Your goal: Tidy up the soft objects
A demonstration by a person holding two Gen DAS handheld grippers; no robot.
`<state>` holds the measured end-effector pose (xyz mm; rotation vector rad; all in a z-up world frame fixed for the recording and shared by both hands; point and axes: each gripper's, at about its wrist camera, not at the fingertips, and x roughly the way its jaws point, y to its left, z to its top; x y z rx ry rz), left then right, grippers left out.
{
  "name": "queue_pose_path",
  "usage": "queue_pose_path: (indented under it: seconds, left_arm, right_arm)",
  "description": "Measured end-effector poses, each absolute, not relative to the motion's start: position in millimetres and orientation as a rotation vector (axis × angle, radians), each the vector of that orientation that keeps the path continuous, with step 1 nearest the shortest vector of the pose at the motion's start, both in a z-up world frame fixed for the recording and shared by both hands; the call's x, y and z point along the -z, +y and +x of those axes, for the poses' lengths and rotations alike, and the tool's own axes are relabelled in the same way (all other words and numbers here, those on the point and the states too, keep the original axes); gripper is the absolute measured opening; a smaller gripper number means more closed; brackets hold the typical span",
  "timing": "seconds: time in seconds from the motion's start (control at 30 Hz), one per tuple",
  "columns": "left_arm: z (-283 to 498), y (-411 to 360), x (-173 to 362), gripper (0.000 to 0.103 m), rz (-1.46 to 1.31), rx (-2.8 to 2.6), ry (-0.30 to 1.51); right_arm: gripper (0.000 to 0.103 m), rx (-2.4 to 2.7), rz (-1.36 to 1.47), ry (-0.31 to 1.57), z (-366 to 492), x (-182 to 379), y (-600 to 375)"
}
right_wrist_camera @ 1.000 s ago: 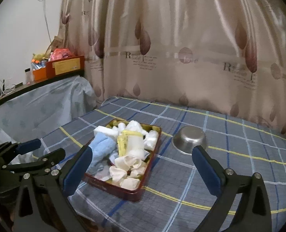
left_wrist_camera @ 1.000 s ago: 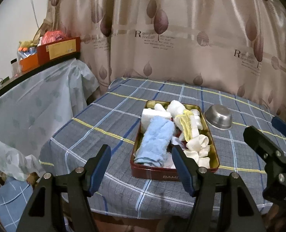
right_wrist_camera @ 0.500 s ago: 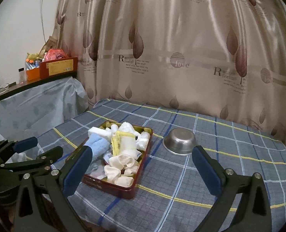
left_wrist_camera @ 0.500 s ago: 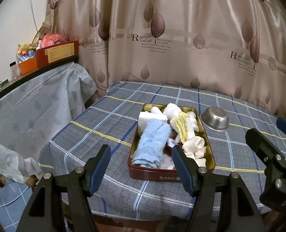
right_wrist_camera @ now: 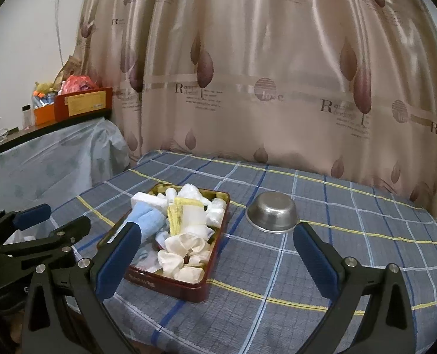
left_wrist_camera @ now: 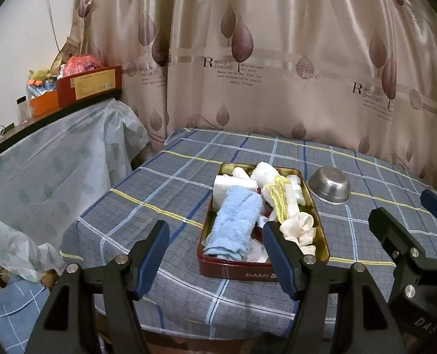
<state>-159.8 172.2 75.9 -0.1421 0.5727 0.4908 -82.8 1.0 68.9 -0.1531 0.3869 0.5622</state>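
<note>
Your left gripper (left_wrist_camera: pixel 215 255) and right gripper (right_wrist_camera: pixel 215 253): both wide open, empty. Tin (left_wrist_camera: pixel 321 236) ahead is heaped; grabbing the towel (left_wrist_camera: pixel 233 224) may drag neighbours out.

The red tin (left_wrist_camera: pixel 236 271) reads "BAMI"; the curtain (left_wrist_camera: pixel 277 59) shows "R" and "love"

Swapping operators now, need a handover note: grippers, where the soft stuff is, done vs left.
Left gripper: open, empty, short of the table's near edge.
Right gripper: open, empty, likewise.
Dark red rectangular tin on the checked tablecloth holds the folded light blue towel, yellow-edged white cloth and cream fabric rolls, heaped loosely.
Upturned steel bowl sits right of it.
Done: nothing visible. Left: all sorting.
</note>
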Motion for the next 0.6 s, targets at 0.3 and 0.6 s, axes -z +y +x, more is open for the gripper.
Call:
queue_pose_path:
  seconds: [0.3,0.6]
  left_arm:
    - [-160.6,174.9,-76.7,0.067,-0.156,-0.5,0.572]
    - [-160.8,175.1,-76.7,0.067,-0.158,-0.502,0.574]
  right_arm:
    - [0.102,-0.538,-0.15,0.408,-78.0,-63.5,5.1]
    - [0.102,-0.546,-0.161,0.421,-74.7,-58.5,5.6]
